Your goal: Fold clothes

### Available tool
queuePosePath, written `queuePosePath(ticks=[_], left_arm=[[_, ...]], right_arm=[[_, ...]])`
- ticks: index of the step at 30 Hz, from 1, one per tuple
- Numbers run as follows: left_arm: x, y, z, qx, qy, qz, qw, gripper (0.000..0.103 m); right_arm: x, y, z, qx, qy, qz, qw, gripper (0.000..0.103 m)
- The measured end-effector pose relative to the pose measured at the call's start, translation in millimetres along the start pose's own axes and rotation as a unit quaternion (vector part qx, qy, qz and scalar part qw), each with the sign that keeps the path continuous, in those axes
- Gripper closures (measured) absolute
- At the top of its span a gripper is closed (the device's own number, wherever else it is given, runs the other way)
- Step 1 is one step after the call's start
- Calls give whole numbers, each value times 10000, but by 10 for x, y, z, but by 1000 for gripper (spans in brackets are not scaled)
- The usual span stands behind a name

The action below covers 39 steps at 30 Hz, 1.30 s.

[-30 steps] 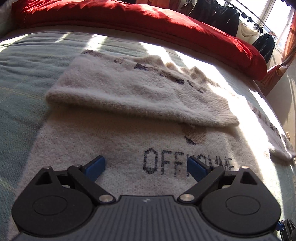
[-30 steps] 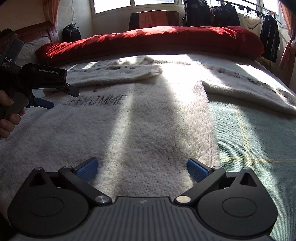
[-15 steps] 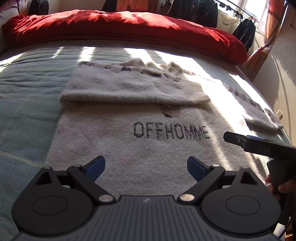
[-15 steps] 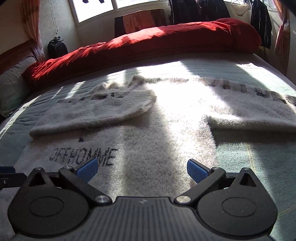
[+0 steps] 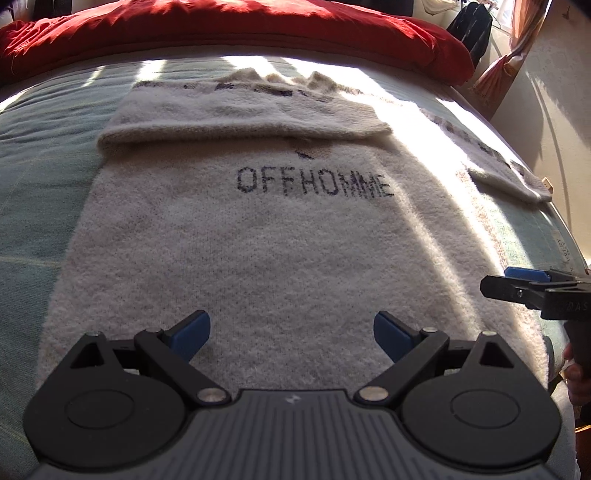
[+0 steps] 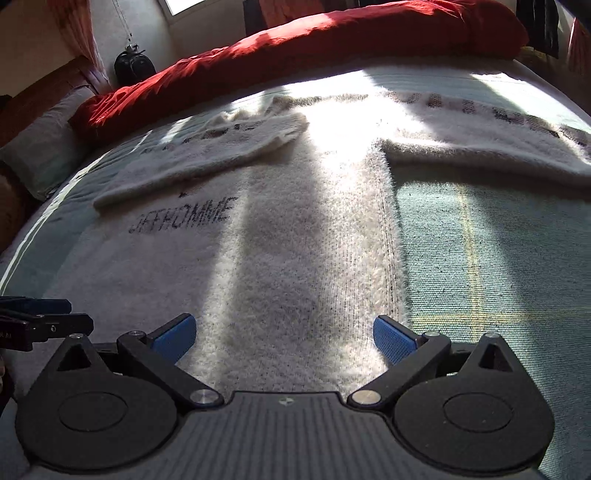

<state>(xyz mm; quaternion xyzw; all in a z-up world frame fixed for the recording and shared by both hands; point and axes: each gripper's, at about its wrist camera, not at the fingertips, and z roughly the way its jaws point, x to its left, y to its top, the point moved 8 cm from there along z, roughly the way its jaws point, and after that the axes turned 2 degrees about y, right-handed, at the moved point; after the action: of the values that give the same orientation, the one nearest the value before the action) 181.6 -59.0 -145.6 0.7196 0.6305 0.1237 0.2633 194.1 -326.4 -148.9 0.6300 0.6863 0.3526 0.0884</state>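
A cream fuzzy sweater (image 5: 266,236) (image 6: 295,258) with the dark lettering "OFFHOMME" lies flat on the bed. Its left sleeve (image 5: 243,114) (image 6: 221,147) is folded across the chest. Its right sleeve (image 5: 498,166) (image 6: 480,144) stretches out sideways. My left gripper (image 5: 291,332) hovers open over the sweater's lower hem, nothing between its blue pads. My right gripper (image 6: 282,338) stands open over the hem's right part, its right pad at the sweater's side edge. Each gripper shows in the other's view: the right one (image 5: 532,284) at the right edge, the left one (image 6: 37,325) at the left edge.
A pale green checked bedspread (image 6: 480,258) (image 5: 33,184) covers the bed. A red duvet (image 5: 221,26) (image 6: 332,37) lies bunched along the far side. A grey pillow (image 6: 40,147) sits far left. Dark clothes (image 5: 472,26) hang by the window. A hand (image 5: 576,376) holds the right gripper's handle.
Both grippers have pulled back toward the sweater's hem and lowered. The right gripper has come further into the left view. Both stayed open; the sweater has not moved.
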Motion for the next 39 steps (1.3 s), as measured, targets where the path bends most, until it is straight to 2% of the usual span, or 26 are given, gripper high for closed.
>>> queuePosePath(ticks=[4, 13, 23, 31, 35, 39], left_arm=[[-119, -70, -16, 23, -73, 122, 9999, 8], [-170, -154, 62, 131, -7, 327, 9994, 8], [-186, -192, 131, 125, 38, 326, 9994, 1], [-174, -207, 159, 126, 83, 311, 9994, 1], [-153, -200, 168, 133, 50, 233, 9996, 1], [-162, -204, 186, 135, 87, 277, 9995, 1]], right_arm=[[30, -58, -17, 91, -85, 62, 9999, 0], [25, -193, -94, -26, -12, 220, 9998, 0], [-50, -181, -96, -135, 139, 661, 9976, 0], [5, -231, -68, -281, -73, 453, 9986, 0], [47, -180, -102, -303, -179, 400, 9986, 0], [25, -11, -122, -463, 92, 845, 9953, 0]])
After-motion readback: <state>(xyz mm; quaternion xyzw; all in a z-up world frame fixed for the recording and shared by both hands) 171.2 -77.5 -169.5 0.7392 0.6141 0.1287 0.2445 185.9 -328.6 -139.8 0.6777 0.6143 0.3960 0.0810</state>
